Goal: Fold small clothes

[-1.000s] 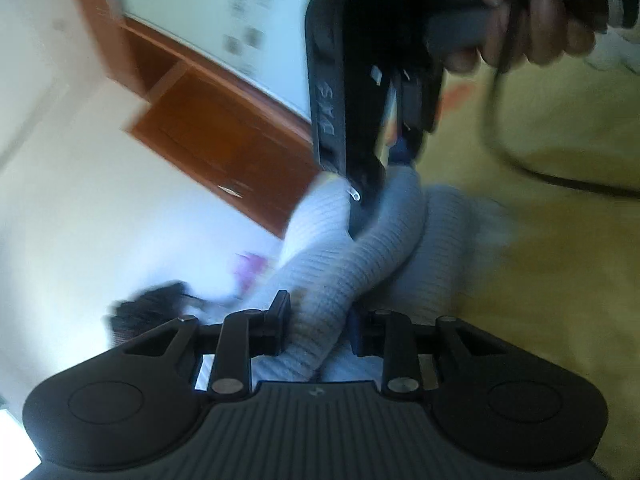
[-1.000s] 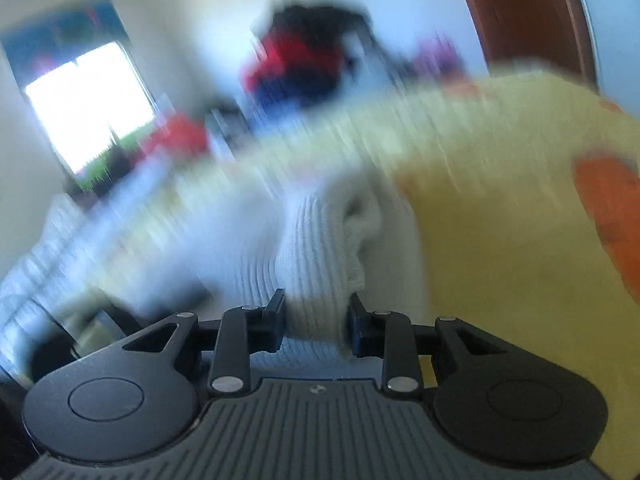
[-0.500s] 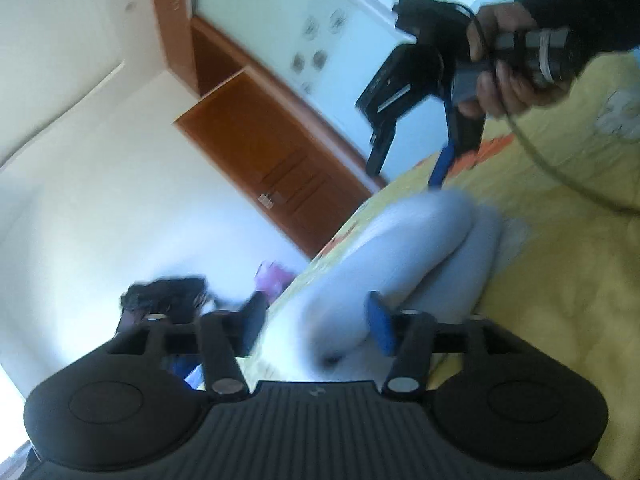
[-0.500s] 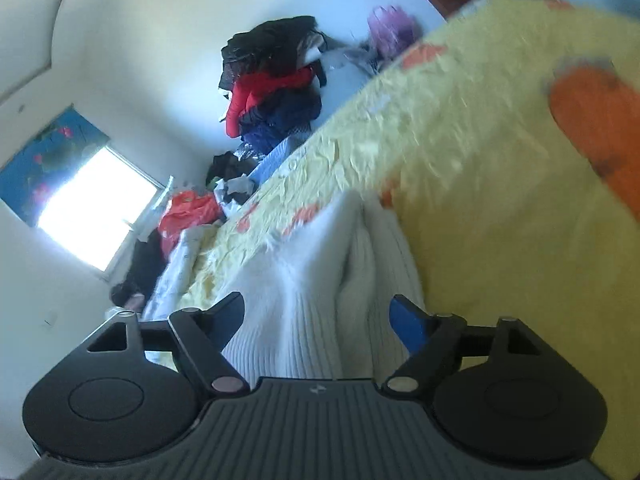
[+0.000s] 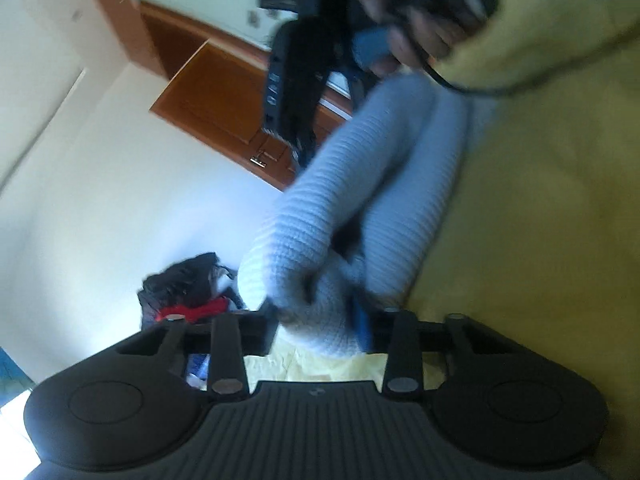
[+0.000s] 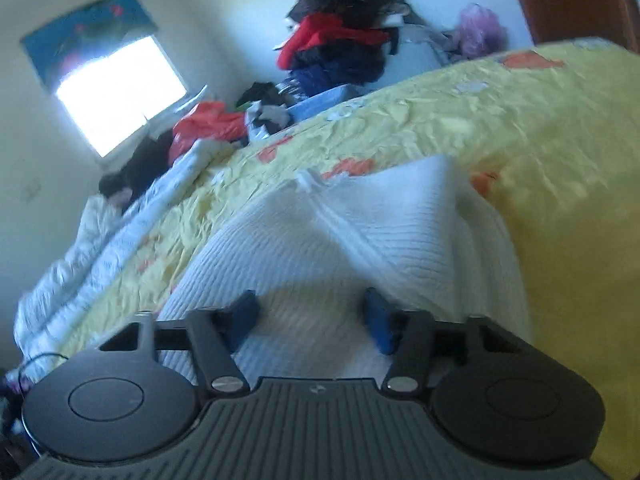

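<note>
A white ribbed knit garment (image 5: 360,184) lies folded into a thick roll on the yellow bedsheet (image 5: 552,240). My left gripper (image 5: 316,326) is at its near end, jaws closing, and a bunch of the knit fills the gap with the pads pressing on it. In the right wrist view the same garment (image 6: 360,232) spreads flat. My right gripper (image 6: 311,318) hovers low over its near edge. Its jaws are closing, with cloth under the gap and the pads clear of it. A hand (image 5: 404,36) holds that gripper's blurred black body (image 5: 292,80) at the roll's far end.
The yellow sheet (image 6: 540,128) has orange patches. A white duvet (image 6: 100,236) is bunched along its left side. A heap of dark and red clothes (image 6: 340,40) stands by the far wall, near a bright window (image 6: 120,92). A black cable (image 5: 480,90) trails over the sheet. Brown wooden doors (image 5: 224,104) are behind.
Both grippers were shut on the knit, sprang wide, and now stand narrower. The left pads grip a bunch of cloth again. The right gripper has dropped back beside the roll's far end.
</note>
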A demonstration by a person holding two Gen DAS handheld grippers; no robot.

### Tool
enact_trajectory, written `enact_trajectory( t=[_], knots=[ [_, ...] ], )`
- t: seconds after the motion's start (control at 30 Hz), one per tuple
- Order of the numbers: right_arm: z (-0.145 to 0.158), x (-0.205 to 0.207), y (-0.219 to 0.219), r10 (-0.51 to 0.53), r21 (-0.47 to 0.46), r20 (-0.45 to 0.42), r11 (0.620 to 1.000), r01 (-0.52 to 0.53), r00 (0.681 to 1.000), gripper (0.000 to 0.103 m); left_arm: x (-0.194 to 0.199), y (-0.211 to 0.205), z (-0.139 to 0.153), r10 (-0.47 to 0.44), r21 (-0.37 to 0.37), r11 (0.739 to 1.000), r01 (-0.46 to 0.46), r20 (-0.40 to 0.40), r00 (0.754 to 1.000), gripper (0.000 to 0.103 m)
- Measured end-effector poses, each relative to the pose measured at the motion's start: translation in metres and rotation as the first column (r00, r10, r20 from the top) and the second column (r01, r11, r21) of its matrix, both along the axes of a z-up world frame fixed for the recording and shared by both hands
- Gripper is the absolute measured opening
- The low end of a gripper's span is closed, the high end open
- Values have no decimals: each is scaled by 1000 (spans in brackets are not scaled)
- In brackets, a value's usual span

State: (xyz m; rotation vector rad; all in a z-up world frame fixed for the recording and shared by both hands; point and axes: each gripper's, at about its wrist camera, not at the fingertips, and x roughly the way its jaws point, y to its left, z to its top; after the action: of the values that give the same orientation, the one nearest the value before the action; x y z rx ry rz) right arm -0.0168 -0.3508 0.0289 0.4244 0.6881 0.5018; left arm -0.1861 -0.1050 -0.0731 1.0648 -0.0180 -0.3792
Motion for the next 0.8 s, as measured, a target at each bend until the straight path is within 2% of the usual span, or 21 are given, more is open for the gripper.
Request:
enact_trajectory(
  t=[0.17, 0.23, 0.33, 0.4, 0.5, 0.57, 0.63, 0.67, 0.73, 0.77, 0.8],
  knots=[
    [-1, -1, -2, -3, -7, -2, 1000, 3, 1000, 50, 0, 3, 11, 3, -29, 1000, -4, -44, 999, 33],
    [3, -1, 0, 4, -30, 0, 1000, -4, 1000, 52, -8, 13, 24, -33, -67, 997, 30, -49, 998, 35],
    [15, -5, 2, 8, -33, -15, 999, -8, 1000, 64, -18, 38, 47, -104, -123, 988, 96, -60, 993, 36],
    [33, -5, -2, -3, -5, 9, 1000, 3, 1000, 74, -15, 53, 64, -115, -172, 980, 101, -75, 991, 39],
    [63, 11, -10, -21, 47, 83, 999, 17, 996, 82, 12, 60, 94, -68, -294, 955, 43, -74, 995, 45],
    [72, 35, -8, -25, 92, 75, 996, 18, 997, 87, 42, 53, 107, -6, -405, 914, -28, -83, 997, 68],
    [66, 65, -2, -9, 152, 24, 988, 6, 1000, 90, 72, 36, 106, 42, -443, 892, -90, -115, 992, 69],
    [57, 83, 4, 5, 174, -24, 985, 0, 1000, 90, 86, 26, 102, 52, -434, 894, -109, -142, 989, 67],
    [40, 107, 16, 14, 114, -79, 993, -5, 997, 89, 101, 11, 95, 18, -443, 890, -112, -212, 977, 66],
    [28, 119, 22, -11, 28, -115, 1000, 14, 993, 88, 105, 8, 92, -2, -465, 877, -123, -259, 966, 64],
    [13, 129, 28, -45, -91, -153, 995, 31, 987, 77, 111, 10, 93, -17, -484, 863, -146, -316, 949, 62]
  ],
)
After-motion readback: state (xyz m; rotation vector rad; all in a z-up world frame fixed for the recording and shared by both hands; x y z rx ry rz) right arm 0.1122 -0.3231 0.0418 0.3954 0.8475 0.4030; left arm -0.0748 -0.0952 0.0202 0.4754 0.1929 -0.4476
